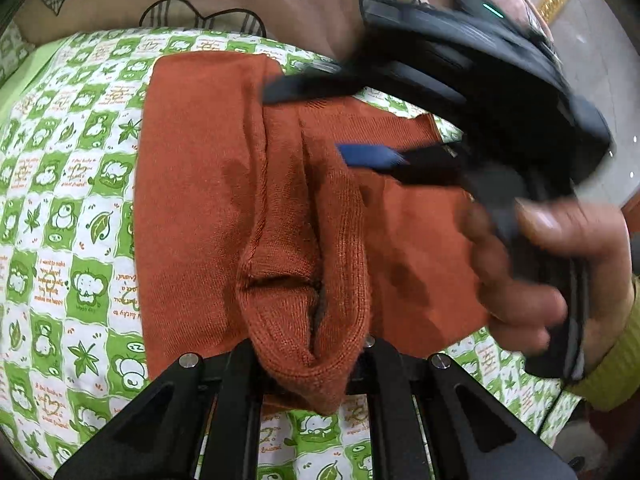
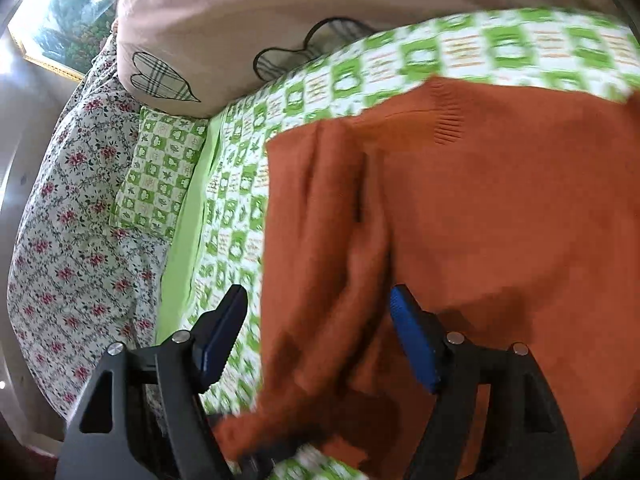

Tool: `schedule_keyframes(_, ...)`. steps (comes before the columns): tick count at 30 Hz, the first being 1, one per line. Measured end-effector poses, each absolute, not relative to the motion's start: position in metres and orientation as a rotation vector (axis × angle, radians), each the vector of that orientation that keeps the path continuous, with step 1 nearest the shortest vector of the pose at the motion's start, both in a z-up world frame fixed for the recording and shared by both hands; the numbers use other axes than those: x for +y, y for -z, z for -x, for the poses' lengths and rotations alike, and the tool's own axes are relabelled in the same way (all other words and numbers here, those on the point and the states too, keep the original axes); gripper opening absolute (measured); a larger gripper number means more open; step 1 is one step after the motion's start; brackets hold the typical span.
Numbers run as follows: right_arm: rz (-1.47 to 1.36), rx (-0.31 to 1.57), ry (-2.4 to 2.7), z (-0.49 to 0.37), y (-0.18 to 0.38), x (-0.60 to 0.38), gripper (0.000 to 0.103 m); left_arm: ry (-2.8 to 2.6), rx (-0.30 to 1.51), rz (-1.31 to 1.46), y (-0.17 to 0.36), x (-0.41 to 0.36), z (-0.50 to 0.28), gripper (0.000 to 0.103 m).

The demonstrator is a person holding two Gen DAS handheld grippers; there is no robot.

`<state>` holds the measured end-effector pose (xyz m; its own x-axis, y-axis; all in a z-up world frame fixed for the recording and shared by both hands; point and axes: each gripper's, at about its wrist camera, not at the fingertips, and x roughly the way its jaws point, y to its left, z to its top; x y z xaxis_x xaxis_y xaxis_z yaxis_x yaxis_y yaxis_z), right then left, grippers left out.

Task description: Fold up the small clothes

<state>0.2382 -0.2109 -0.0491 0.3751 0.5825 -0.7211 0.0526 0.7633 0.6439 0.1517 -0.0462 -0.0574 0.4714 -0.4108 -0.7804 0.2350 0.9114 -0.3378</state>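
Only writing anywhere is on the green-and-white checked cotton bedsheet with cartoon animals and leaves (image 1: 72, 208). The white squares carry little orange handwritten-style lines of English, but from the left wrist view they sit sideways or upside down and stay too small to make out properly. I can maybe pick out "happy" and "lucky", wouldn't swear to it. In the right wrist view the same sheet (image 2: 240, 184) is blurred, so its orange lettering is just smudges. No brands, numbers or labels readable.

green-checked bedsheet (image 1: 68, 184) | pink pillow (image 2: 248, 20) | floral quilt (image 2: 68, 248) | framed picture, possibly landscape (image 2: 68, 16)
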Motion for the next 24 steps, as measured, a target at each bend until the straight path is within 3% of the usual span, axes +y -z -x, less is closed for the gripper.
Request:
schedule_keyframes(2, -0.616, 1.158, -0.365, -0.255, 0.052, -0.199, 0.069, 0.397, 1.008, 0.181, 0.056, -0.046, -0.150, 0.008)
schedule_keyframes(3, -0.586, 1.155, -0.359, -0.260, 0.052, -0.195, 0.058, 0.393, 1.007, 0.178, 0.055, -0.049, -0.154, 0.008)
schedule_keyframes(4, -0.556, 1.158, -0.355, -0.263, 0.051, -0.193, 0.026, 0.390, 1.005, 0.176, 0.053, -0.050, -0.155, 0.008)
schedule_keyframes(5, -0.525, 1.169, -0.345, -0.267, 0.051, -0.192, 0.018, 0.390, 1.003, 0.175, 0.050, -0.050, -0.156, 0.008)
schedule_keyframes(10, -0.541, 1.098, -0.364, -0.254, 0.027, -0.223, 0.013, 0.454, 0.979, 0.192, 0.028, -0.063, -0.157, 0.008)
schedule_keyframes(16, -0.537, 1.018, -0.293, -0.219, 0.001, -0.295, 0.013, 0.608, 0.954, 0.138, 0.016, -0.132, -0.157, 0.008)
schedule_keyframes(24, -0.532, 1.072, -0.122, -0.193, 0.033, -0.364, 0.013, 0.676, 1.047, 0.099, 0.054, -0.196, -0.173, 0.008)
